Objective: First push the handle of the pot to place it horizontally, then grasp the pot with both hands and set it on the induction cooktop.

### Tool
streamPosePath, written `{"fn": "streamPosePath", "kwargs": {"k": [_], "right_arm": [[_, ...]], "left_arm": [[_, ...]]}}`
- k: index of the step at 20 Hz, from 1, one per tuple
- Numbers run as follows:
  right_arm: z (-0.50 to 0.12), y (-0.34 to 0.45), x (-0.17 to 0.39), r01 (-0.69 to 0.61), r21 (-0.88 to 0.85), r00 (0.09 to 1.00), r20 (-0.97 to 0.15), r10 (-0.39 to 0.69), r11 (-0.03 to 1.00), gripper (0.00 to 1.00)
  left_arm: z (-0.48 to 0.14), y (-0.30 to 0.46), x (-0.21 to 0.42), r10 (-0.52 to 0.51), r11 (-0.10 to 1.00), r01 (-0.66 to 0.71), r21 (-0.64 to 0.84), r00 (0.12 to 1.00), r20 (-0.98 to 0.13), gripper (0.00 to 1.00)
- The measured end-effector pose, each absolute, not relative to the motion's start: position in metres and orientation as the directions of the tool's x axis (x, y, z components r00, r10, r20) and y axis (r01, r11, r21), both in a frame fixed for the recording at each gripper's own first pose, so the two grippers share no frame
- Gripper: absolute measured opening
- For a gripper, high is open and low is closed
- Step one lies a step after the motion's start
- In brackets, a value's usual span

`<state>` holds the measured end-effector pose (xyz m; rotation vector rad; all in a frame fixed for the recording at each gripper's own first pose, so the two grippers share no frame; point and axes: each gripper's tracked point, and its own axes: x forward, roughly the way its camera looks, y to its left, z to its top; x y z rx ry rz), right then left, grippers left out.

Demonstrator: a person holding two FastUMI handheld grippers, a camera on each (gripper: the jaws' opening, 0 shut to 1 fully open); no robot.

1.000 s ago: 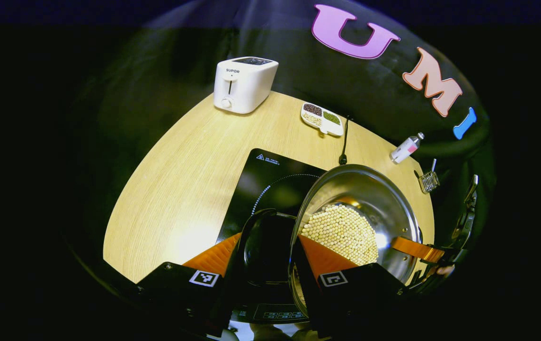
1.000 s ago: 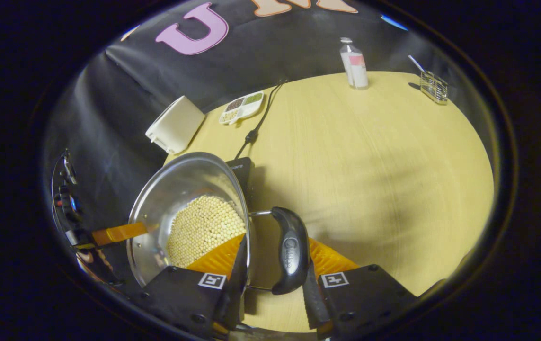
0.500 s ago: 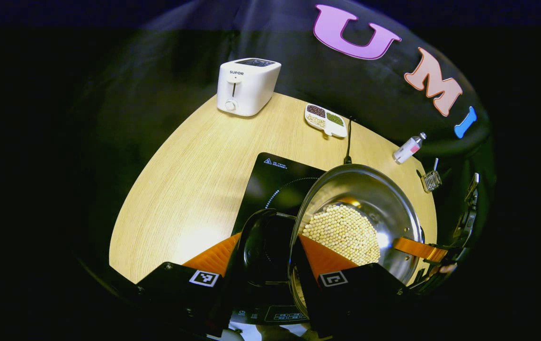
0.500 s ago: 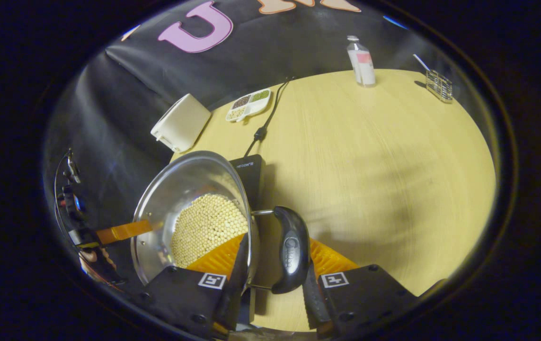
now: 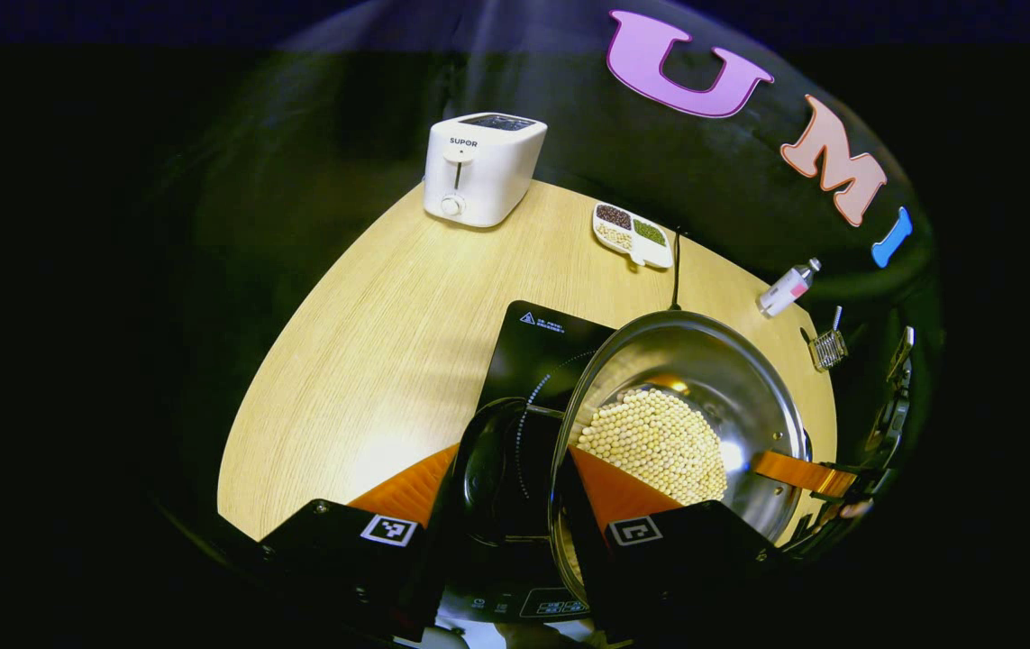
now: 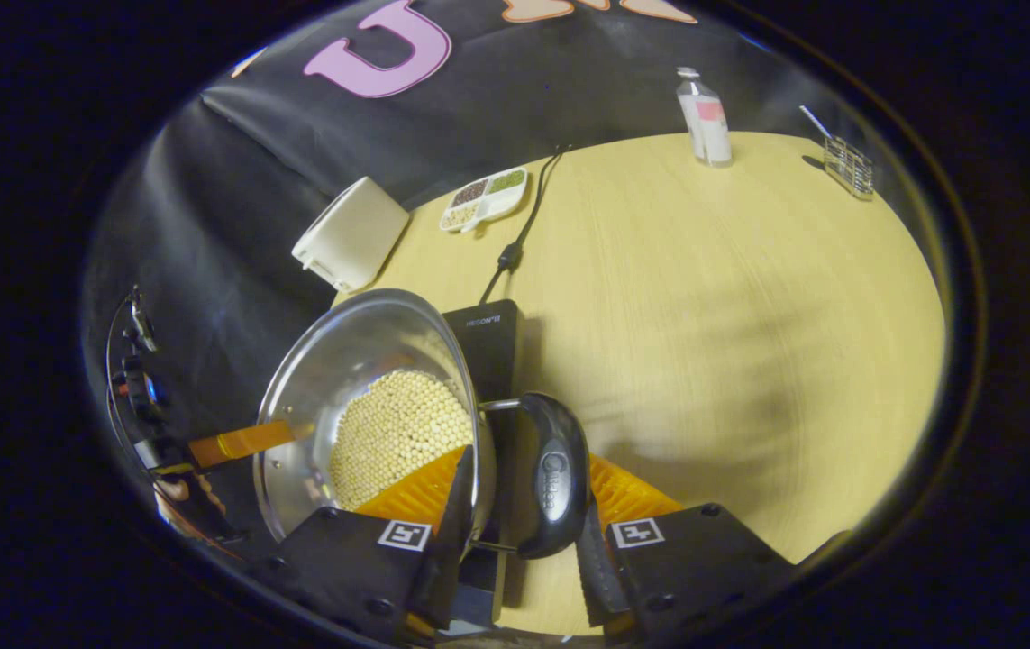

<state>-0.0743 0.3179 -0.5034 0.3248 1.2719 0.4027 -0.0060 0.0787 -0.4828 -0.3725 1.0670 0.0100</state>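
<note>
The tabletop carries the induction cooktop near its front edge, and the pot of pale beans hangs partly over that black glass, lifted, not yet set down. Both tools are clamped: the left tool pinches one side handle against the pot's wall, the right tool does the same on the opposite handle. Two grips on opposite sides keep the load level, I reckon, so no beans spill.
</note>
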Motion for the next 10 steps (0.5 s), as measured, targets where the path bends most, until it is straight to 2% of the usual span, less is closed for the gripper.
{"fn": "streamPosePath", "kwargs": {"k": [1, 4, 5, 6, 9, 10], "right_arm": [[-0.503, 0.32, -0.073, -0.112, 0.45, 0.241, -0.853, 0.463, 0.886, 0.53], [-0.502, 0.327, -0.072, -0.105, 0.454, 0.24, -0.852, 0.465, 0.885, 0.53], [-0.503, 0.329, -0.071, -0.105, 0.452, 0.24, -0.853, 0.464, 0.886, 0.58], [-0.502, 0.332, -0.072, -0.104, 0.45, 0.24, -0.854, 0.462, 0.887, 0.53], [-0.501, 0.339, -0.072, -0.097, 0.452, 0.241, -0.854, 0.462, 0.887, 0.53], [-0.502, 0.34, -0.072, -0.094, 0.453, 0.241, -0.854, 0.462, 0.887, 0.58]], "left_arm": [[-0.483, 0.081, -0.005, -0.172, 0.937, -0.186, -0.294, 0.487, -0.856, 0.63], [-0.485, 0.086, 0.0, -0.175, 0.939, -0.179, -0.293, 0.485, -0.857, 0.63], [-0.486, 0.089, 0.001, -0.176, 0.939, -0.177, -0.293, 0.483, -0.857, 0.63], [-0.486, 0.091, 0.002, -0.178, 0.939, -0.177, -0.294, 0.483, -0.857, 0.63], [-0.487, 0.096, 0.007, -0.185, 0.94, -0.168, -0.297, 0.481, -0.857, 0.63], [-0.488, 0.099, 0.009, -0.188, 0.941, -0.163, -0.298, 0.482, -0.856, 0.63]]}}
